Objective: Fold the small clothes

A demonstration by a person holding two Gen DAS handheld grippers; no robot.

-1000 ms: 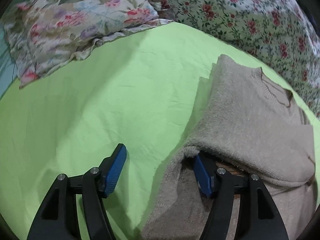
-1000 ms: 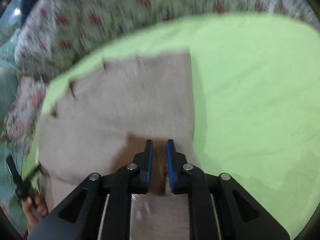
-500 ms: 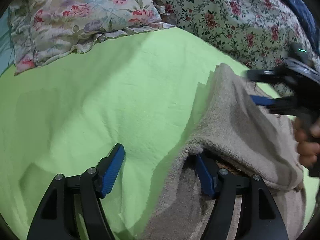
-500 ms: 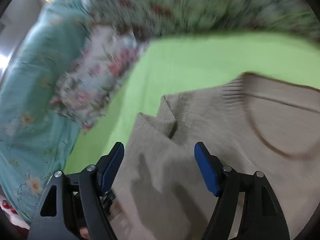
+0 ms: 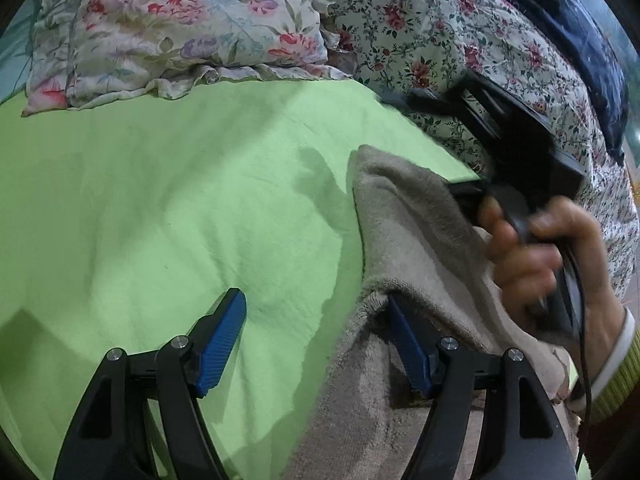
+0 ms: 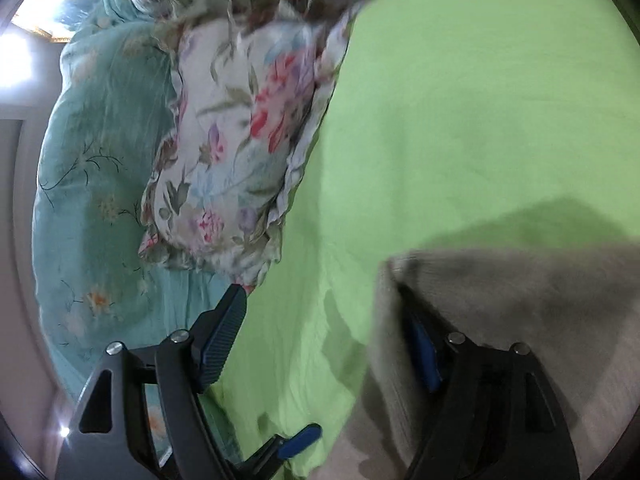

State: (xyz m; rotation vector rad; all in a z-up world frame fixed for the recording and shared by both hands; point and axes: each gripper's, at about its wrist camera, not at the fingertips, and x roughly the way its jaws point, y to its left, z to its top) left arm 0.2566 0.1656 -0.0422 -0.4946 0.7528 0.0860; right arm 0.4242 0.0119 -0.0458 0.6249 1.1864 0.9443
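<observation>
A beige knitted sweater point(image 5: 404, 224) lies folded on the green sheet point(image 5: 160, 200). My left gripper point(image 5: 316, 344) is open; its right finger sits under the sweater's folded edge and its left finger rests over the sheet. My right gripper point(image 6: 320, 344) is open too, with its right finger tucked under the sweater's point(image 6: 520, 300) far corner. In the left wrist view the right gripper's black body point(image 5: 520, 148) and the hand holding it sit over the sweater's far edge. The left gripper's blue fingertip point(image 6: 300, 444) shows at the bottom of the right wrist view.
A floral pillow point(image 5: 180, 28) lies at the head of the green sheet, beside a rose-print quilt point(image 5: 440, 40). In the right wrist view the pillow point(image 6: 248, 140) lies on a teal flowered cover point(image 6: 100, 200) to the left.
My right gripper opened, swung across the sweater to its far corner and slid one finger under the edge. My left gripper stayed open under the near fold.
</observation>
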